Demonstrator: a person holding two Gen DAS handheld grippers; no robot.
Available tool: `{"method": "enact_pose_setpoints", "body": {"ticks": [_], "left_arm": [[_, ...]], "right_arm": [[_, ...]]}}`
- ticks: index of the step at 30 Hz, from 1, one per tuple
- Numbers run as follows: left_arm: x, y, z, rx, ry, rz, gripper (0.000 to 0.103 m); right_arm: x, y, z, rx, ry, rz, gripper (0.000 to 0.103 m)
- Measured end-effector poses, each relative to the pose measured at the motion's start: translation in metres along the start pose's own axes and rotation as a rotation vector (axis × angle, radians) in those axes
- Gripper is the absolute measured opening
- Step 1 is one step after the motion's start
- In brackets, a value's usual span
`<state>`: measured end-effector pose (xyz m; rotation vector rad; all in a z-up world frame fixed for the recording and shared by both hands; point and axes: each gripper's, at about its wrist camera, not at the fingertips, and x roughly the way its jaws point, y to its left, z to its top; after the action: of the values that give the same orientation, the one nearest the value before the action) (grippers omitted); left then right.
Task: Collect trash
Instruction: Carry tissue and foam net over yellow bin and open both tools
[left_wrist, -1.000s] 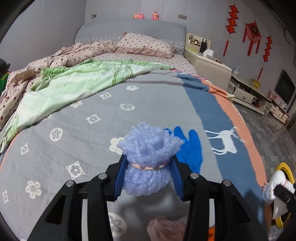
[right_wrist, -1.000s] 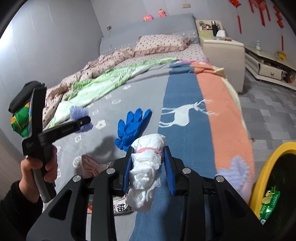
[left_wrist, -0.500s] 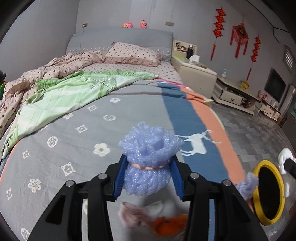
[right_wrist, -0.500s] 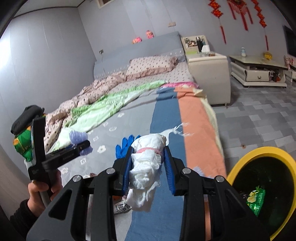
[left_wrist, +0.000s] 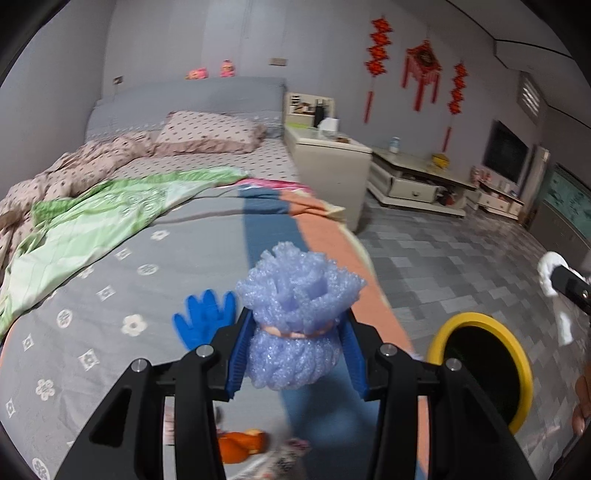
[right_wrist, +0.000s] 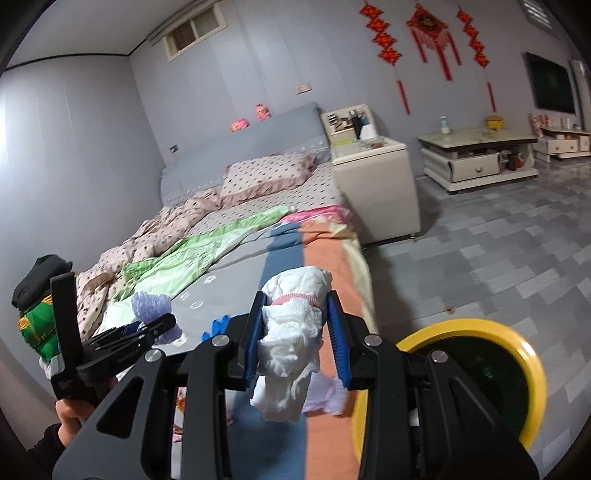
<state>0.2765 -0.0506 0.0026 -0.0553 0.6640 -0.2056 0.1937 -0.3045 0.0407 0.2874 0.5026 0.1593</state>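
Pinching a lavender foam bundle at its rubber-banded waist, the left gripper is hanging above the foot of the bed, its blue fingers pressing in on both sides of the foam. The right gripper is clamping a wad of white tissue the same way, the loose tail of the wad drooping below its fingers.

Using the yellow-rimmed bin as the landmark: it is standing on the grey tiled floor just beside the bed's orange edge, its dark mouth facing up. In the right wrist view the tissue wad is sitting just left of the bin's rim, over the bed edge; in the left wrist view the foam bundle is hanging farther left of the bin, over the blue stripe of the cover. A blue glove is lying flat on the bed, left of the foam and well away from the bin. Beyond the bin the floor is running open to the bedside cabinet and a low TV stand.
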Motion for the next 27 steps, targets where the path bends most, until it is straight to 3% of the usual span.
{"method": "enact_pose_setpoints", "body": {"ticks": [15, 27], "left_arm": [[0.021, -0.124, 0.000, 0.130, 0.040, -0.187, 0.042], [0.068, -0.179, -0.035, 0.190, 0.149, -0.255, 0.042]], "right_arm": [[-0.044, -0.090, 0.016, 0.082, -0.062, -0.143, 0.032], [-0.014, -0.146, -0.004, 0.145, 0.011, -0.216, 0.032]]}}
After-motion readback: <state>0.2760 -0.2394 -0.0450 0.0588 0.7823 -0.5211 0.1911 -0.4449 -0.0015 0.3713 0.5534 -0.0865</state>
